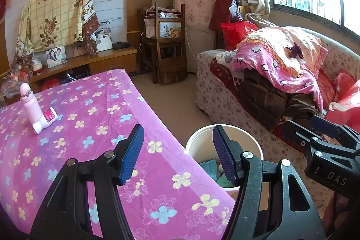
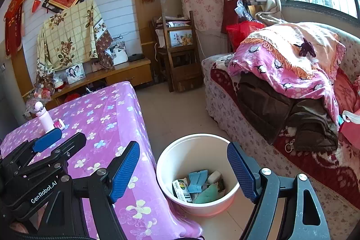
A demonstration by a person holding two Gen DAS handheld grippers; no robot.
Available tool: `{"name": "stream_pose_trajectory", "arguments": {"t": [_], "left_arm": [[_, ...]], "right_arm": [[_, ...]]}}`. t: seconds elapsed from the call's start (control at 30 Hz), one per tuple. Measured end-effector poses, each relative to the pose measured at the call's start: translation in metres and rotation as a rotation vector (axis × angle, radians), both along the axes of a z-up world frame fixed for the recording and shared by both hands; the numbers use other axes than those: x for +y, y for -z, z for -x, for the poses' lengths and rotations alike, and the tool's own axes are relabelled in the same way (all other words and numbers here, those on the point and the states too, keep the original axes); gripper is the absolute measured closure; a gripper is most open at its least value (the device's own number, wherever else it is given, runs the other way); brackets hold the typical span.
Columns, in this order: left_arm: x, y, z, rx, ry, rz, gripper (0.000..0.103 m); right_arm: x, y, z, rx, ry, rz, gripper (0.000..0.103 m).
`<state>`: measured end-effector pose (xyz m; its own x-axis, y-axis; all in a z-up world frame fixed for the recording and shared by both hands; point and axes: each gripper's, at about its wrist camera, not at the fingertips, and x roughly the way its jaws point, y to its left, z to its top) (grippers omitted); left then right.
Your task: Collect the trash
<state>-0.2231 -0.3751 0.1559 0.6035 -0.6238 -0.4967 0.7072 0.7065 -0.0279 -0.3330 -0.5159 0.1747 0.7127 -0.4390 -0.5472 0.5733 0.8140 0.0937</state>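
On the floor beside the table (image 2: 126, 118), bucket (image 2: 173, 163) holds scraps (image 2: 198, 186), light, soft, some boxy. Left gripper (image 1: 177, 154) and right gripper (image 2: 183, 170) both open, empty. Grip the rim.

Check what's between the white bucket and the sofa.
Only bare floor: a narrow strip of tile separates the white bucket from the sofa, nothing lying on it. The right wrist view shows this best.
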Motion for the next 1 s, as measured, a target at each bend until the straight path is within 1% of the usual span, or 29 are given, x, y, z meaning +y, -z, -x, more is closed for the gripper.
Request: {"name": "stream_pose_trajectory", "arguments": {"t": [0.23, 0.33, 0.43, 0.6, 0.7, 0.87, 1.0], "left_arm": [[0.0021, -0.0023, 0.0013, 0.008, -0.003, 0.013, 0.041], [0.003, -0.0018, 0.0002, 0.008, -0.023, 0.004, 0.041], [0.0038, 0.0003, -0.0026, 0.022, -0.019, 0.005, 0.041], [0.0025, 0.002, -0.002, 0.007, -0.036, -0.018, 0.041], [0.0037, 0.0027, -0.0019, 0.009, -0.024, -0.009, 0.041], [0.0059, 0.003, -0.0046, 0.012, -0.032, -0.001, 0.041], [0.0056, 0.0028, -0.003, 0.0, -0.039, -0.008, 0.041]], "right_arm": [[-0.0001, -0.0017, 0.001, -0.004, 0.002, 0.001, 0.025], [-0.0004, -0.0017, 0.0017, -0.002, 0.005, -0.002, 0.025], [-0.0019, -0.0021, 0.0028, -0.002, 0.008, -0.002, 0.025], [-0.0033, -0.0017, 0.0038, -0.001, 0.01, -0.005, 0.025], [-0.0055, 0.0002, 0.0048, 0.002, 0.014, -0.006, 0.025], [-0.0077, 0.0006, 0.0067, 0.001, 0.018, -0.01, 0.025], [-0.0084, 0.0002, 0.0068, 0.001, 0.019, -0.005, 0.025]]}}
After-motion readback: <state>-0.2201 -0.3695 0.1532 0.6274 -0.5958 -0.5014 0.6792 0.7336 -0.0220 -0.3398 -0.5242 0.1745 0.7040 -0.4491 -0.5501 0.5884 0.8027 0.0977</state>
